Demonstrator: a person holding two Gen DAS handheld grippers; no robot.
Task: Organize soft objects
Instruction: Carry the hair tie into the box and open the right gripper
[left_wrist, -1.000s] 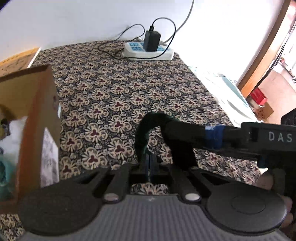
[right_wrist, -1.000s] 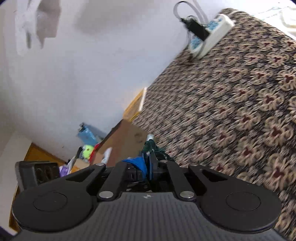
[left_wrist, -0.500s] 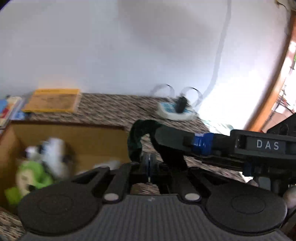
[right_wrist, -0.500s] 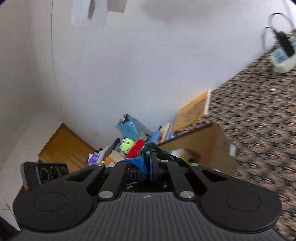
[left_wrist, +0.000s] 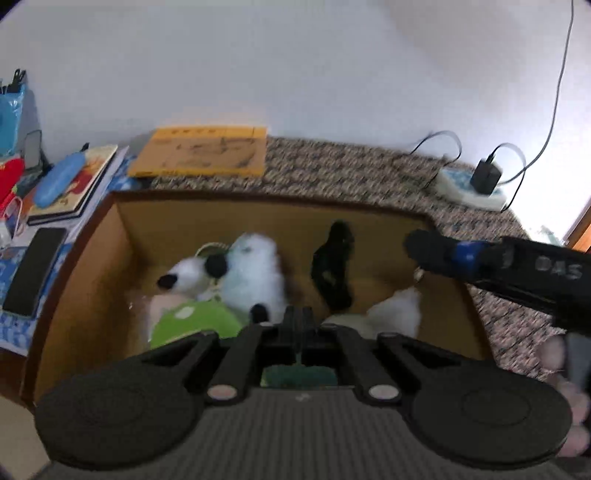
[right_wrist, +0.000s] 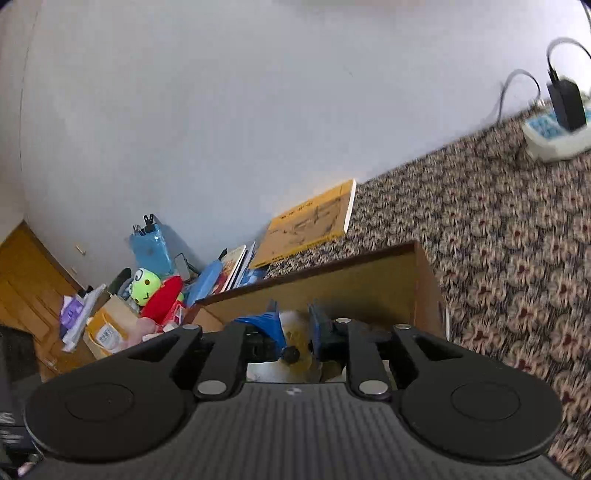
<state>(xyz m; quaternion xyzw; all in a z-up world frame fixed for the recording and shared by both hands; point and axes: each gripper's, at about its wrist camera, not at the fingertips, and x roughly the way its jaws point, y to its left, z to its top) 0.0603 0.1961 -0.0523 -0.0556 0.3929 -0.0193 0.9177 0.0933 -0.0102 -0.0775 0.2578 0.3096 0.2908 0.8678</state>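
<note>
Your left camera looks straight down into the cardboard box (left_wrist: 258, 218), and only there do you get the contents. A white plush dog (left_wrist: 251, 273) lies on a green plush (left_wrist: 195, 321), with another white fluffy piece (left_wrist: 399, 310) to the right. The dark soft piece (left_wrist: 332, 266) is inside the box against the back wall, stretched upright. It's blurred, so I can't tell you whether it hangs or rests.

Your left gripper (left_wrist: 295, 321) tips steeply down over the box, its jaws pressed together. A dark green patch shows beneath them, but whether any cloth is pinched there I cannot tell.

The right gripper (left_wrist: 417, 247) reaches in flatter from the right, over the box's right corner. Your fingers (left_wrist: 569, 387) show at the frame edge behind it.

Now your right camera, and it's rolled, so the patterned cloth (right_wrist: 498, 240) slopes up to the right. From here you see only the box's far wall (right_wrist: 351, 280); the dark piece is out of sight. It does settle the right gripper (right_wrist: 295, 325): the blue-taped fingers (right_wrist: 273, 326) stand apart, having just been opening, with nothing gripped and white plush visible in the gap.

Only this view gives you the clutter beyond the box: a green frog toy (right_wrist: 146, 286), a red plush (right_wrist: 162, 299) and a blue bag (right_wrist: 151, 247). Both views catch the yellow book (right_wrist: 310, 225) and the power strip (right_wrist: 554, 136).
</note>
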